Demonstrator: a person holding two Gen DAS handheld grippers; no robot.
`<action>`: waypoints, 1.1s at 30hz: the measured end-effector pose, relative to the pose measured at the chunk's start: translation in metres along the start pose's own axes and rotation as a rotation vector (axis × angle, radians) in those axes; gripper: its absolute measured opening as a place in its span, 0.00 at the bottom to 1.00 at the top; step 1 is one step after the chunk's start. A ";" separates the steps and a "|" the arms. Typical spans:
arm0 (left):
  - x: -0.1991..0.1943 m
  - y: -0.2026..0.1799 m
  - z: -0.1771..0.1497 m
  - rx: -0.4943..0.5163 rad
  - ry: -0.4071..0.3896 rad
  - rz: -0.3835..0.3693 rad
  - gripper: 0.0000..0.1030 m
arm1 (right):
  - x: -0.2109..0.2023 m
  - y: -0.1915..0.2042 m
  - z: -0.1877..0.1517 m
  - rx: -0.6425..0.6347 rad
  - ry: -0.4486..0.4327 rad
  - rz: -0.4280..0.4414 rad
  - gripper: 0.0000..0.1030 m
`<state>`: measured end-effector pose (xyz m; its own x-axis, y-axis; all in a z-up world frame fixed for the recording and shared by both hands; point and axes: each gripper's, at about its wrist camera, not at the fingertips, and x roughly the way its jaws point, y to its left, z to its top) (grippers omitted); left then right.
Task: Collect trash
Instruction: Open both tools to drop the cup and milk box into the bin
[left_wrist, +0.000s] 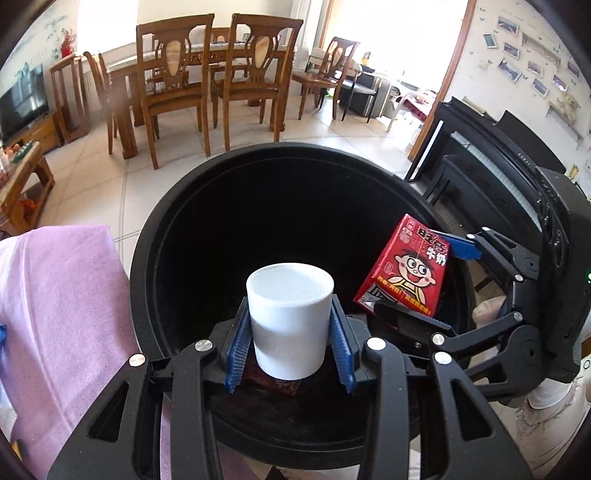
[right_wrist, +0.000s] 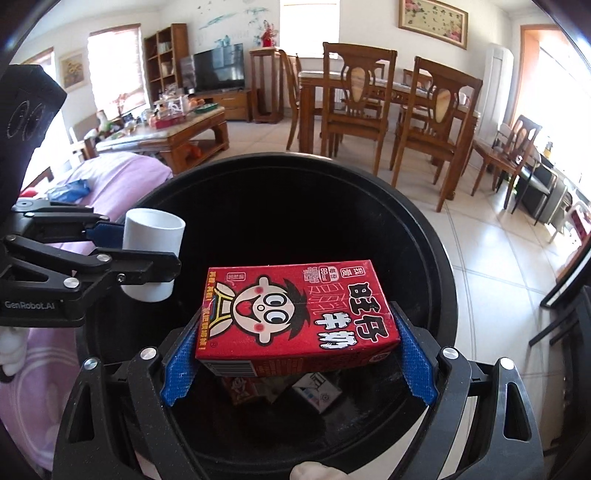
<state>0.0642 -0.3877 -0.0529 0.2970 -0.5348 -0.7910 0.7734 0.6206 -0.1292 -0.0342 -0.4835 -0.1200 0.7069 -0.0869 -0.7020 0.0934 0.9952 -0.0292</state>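
I'm holding the left gripper (left_wrist: 291, 343) pinching the white cup (left_wrist: 290, 321) and the right gripper (right_wrist: 295, 354) clamping the red carton (right_wrist: 299, 314) over the black bin (right_wrist: 436, 266); uneven release risks bouncing off the rim.

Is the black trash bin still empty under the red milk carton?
No. In the right wrist view, other discarded boxes already lie at the bottom of the black trash bin, below the red milk carton.

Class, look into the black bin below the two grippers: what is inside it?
At the bottom of the black bin, under the held red milk carton, lie a reddish packet and a white carton. The rest is dark or covered.
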 end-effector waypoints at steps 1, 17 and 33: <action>0.001 0.000 0.000 -0.001 0.005 0.000 0.39 | 0.003 0.002 0.009 0.001 0.004 0.000 0.86; 0.000 0.008 -0.001 -0.017 0.030 -0.005 0.40 | 0.008 0.008 0.014 -0.019 0.014 -0.033 0.86; -0.068 0.032 -0.032 -0.081 -0.107 0.032 0.67 | 0.005 0.033 0.020 -0.046 0.009 -0.037 0.95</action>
<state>0.0506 -0.3129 -0.0224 0.3828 -0.5693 -0.7276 0.7159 0.6805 -0.1559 -0.0136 -0.4518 -0.1101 0.6970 -0.1237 -0.7064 0.0868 0.9923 -0.0882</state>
